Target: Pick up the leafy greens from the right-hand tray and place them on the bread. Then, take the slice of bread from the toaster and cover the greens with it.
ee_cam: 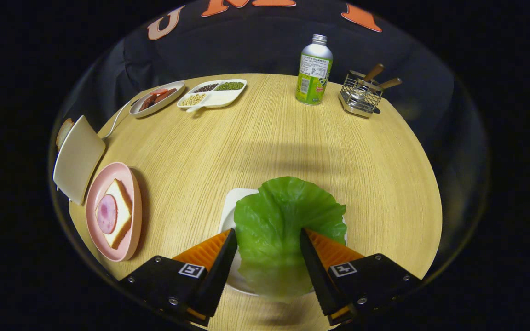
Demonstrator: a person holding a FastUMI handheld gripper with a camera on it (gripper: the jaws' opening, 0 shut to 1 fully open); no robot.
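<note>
A large green leaf [283, 216] lies on a white tray [235, 202] near the front of the round wooden table. My gripper [267, 235] stands open, its two fingers straddling the near part of the leaf, one fingertip at each side of it. Far to the left of the fingers a pink plate [135, 207] carries a slice of bread [121, 202] with a round slice of ham [106, 214] on top. Behind that plate stands a cream toaster [78, 158] with a slice of bread [64, 132] poking out at its far side.
At the back left sit an oval dish of sausages [157, 98] and a divided white dish of beans [213, 93]. A green drink bottle [314, 71] and a wire holder with wooden-handled utensils [361, 94] stand at the back right. The toaster's cord [117, 118] trails off the table.
</note>
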